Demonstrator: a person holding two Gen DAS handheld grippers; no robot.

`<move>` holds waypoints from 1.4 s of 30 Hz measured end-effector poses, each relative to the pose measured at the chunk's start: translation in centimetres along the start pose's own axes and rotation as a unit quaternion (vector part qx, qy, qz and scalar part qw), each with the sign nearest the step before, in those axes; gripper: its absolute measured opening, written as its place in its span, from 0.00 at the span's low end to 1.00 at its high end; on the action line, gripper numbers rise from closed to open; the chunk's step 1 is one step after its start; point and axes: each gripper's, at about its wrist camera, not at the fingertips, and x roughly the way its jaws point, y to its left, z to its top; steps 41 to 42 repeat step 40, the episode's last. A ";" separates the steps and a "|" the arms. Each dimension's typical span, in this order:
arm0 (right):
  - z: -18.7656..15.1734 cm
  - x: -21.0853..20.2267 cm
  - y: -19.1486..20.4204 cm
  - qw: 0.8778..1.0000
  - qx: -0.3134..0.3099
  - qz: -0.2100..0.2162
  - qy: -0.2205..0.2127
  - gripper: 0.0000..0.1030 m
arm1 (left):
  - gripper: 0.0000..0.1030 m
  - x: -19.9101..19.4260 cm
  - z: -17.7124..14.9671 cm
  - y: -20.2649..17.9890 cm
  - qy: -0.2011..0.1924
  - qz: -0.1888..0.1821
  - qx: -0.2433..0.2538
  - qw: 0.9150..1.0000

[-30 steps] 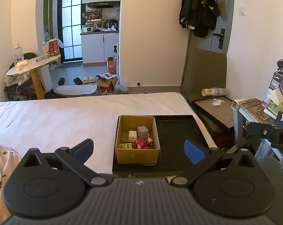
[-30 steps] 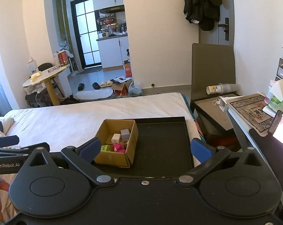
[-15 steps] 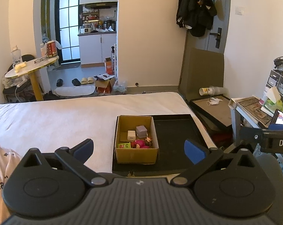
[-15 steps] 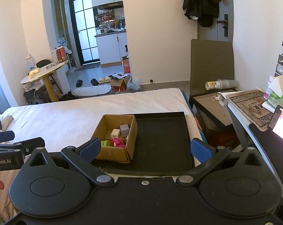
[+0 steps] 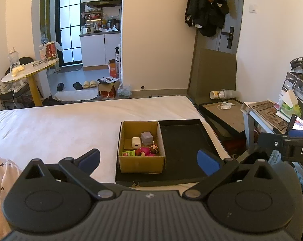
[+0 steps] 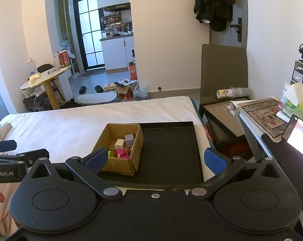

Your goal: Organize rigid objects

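A small open cardboard box [image 5: 141, 161] stands in the left part of a black tray [image 5: 183, 140] on the white bed. Inside lie a white charger cube [image 5: 136, 142], a grey cube [image 5: 147, 137], a pink toy [image 5: 145, 151] and a green packet [image 5: 128, 153]. My left gripper [image 5: 149, 160] is open and empty, held above the bed short of the box. My right gripper [image 6: 155, 158] is open and empty; the box [image 6: 119, 163] sits behind its left finger, the tray [image 6: 171, 146] between its fingers.
The white bed [image 5: 61, 124] spreads left of the tray. A side table [image 6: 267, 116] with a mat, tissues and a phone stands right. A dark framed board [image 5: 225, 114] and a lying cup [image 5: 219, 94] are beyond the bed's right edge.
Both views have tilted slightly; the box and tray sit a little lower and nearer in the right view. Both grippers stay open.
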 end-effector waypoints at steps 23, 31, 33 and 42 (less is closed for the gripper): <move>0.1 -0.2 0.0 1.000 0.000 0.001 0.001 1.00 | 0.99 -0.3 0.0 0.1 -0.002 0.002 -0.004 1.000; 0.0 -0.2 0.0 1.000 -0.001 0.000 0.000 1.00 | 0.99 -0.3 -0.1 0.0 -0.004 0.002 -0.001 1.000; 0.0 -0.2 -0.1 1.000 -0.001 -0.001 0.001 1.00 | 0.99 -0.3 -0.1 0.0 -0.004 0.000 -0.001 1.000; 0.1 -0.3 -0.3 1.000 0.001 0.002 0.002 1.00 | 0.99 -0.6 0.0 -0.2 -0.012 0.002 -0.001 1.000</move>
